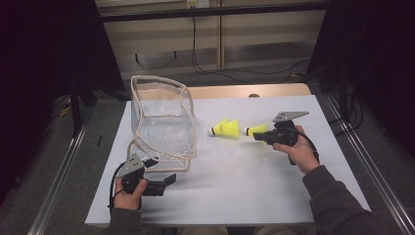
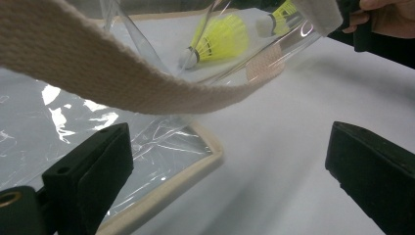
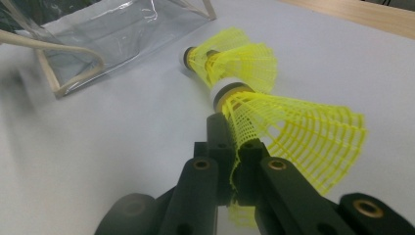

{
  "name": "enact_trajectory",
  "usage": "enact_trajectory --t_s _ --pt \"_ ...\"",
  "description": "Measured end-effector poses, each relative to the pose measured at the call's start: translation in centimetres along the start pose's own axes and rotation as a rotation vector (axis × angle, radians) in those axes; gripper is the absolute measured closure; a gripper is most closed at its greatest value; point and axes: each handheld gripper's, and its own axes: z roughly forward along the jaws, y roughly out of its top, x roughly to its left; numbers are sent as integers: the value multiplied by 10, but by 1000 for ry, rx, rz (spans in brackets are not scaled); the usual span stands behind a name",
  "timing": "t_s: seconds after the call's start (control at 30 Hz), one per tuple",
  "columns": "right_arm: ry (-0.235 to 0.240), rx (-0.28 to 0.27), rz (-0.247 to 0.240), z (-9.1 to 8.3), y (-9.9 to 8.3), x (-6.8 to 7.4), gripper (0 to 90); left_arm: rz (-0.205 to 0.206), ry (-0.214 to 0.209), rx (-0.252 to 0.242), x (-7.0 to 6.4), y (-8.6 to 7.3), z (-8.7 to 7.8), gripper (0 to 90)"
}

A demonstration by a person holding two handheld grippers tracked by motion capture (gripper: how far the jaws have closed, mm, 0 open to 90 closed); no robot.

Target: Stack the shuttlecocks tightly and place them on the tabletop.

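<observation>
Black jaws of my right gripper [image 3: 234, 164] pinch the yellow mesh skirt of one shuttlecock [image 3: 293, 129] — clamped tight, cork pointing away. Just beyond it, a second shuttlecock [image 1: 226, 129] lies on the white table [image 1: 244, 181], between the held one and the clear bag [image 1: 161, 117]. My left gripper [image 1: 164, 183] sits near the bag's front corner, jaws spread wide, gripping nothing — the bag's cloth strap [image 2: 107, 73] hangs just ahead.

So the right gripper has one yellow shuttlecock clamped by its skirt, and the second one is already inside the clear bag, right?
Not quite. The right gripper does clamp a yellow shuttlecock by its skirt, but the second shuttlecock lies on the white table beside the clear bag, not inside it, as the high view shows.
</observation>
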Motion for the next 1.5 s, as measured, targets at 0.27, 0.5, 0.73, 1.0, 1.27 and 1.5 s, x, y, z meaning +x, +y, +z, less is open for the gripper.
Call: enact_trajectory --t_s 0.27,0.5,0.73,1.0,1.27,1.5 --pt "-13 -6 0 2 2 -4 889 0 -1 0 0 0 0 38" --pt "-26 -6 7 6 2 -7 889 0 -3 -2 0 0 0 38" --pt "-26 -8 7 10 3 -7 889 1 -1 0 0 0 -1 38" --pt "-32 -5 -2 14 3 -8 889 -1 2 1 0 0 0 39" --pt "-38 -4 1 18 3 -9 888 2 2 4 0 0 0 38" --pt "-35 -5 -3 22 3 -8 888 2 3 3 1 0 -1 38"
